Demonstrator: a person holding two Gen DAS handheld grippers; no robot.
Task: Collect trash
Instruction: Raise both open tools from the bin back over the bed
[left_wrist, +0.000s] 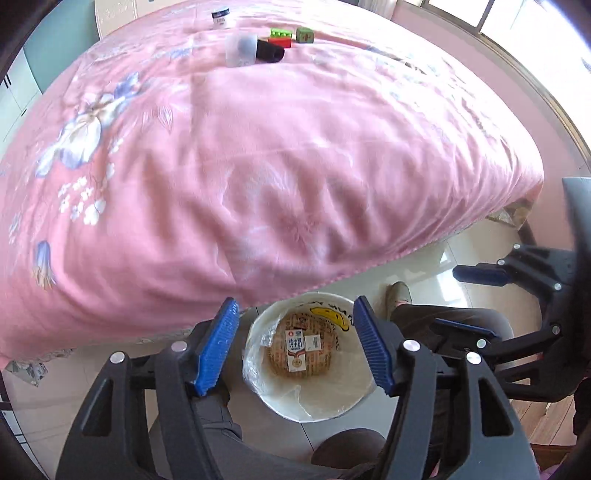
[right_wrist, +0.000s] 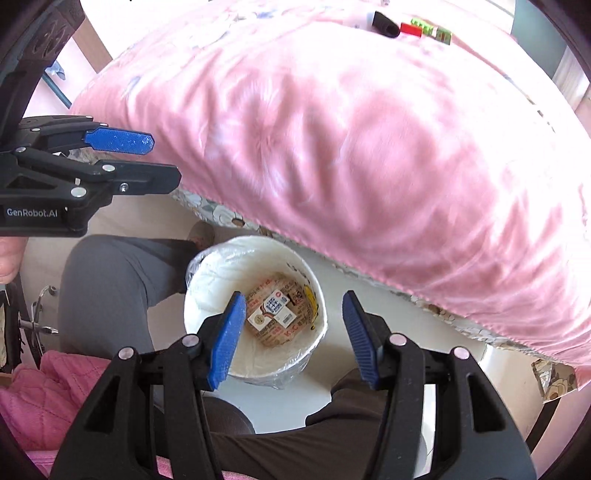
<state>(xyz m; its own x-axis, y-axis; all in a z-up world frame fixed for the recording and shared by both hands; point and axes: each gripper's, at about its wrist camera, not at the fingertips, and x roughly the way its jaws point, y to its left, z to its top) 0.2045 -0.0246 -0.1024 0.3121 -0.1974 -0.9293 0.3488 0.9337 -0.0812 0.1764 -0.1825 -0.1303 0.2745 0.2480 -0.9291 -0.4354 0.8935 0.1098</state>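
Left wrist view looks straight down between my left gripper (left_wrist: 295, 343) and into the white bin (left_wrist: 354, 398) on the floor; its fingers stand wide apart and hold nothing; between them, at the bottom of the bin, lies a small milk carton (left_wrist: 296, 350) flat on a printed paper liner. I judge that carton to be trash already dropped, which is why I hang over the bin with nothing clamped. My right gripper (right_wrist: 293, 339) hovers over the same bin from the other side, its fingers also spread and empty; both sit close together here because the bin stands by my knees, just beside the edge of the pink bedspread (left_wrist: 258, 166). What is left to collect lies well apart, at the far end of the bed: a black-and-clear bottle (left_wrist: 255, 50), a small white jar (left_wrist: 220, 17), and red and green blocks (left_wrist: 291, 37); whether all of these count as trash I cannot tell; the next reach would be long, across soft, wrinkled cloth.
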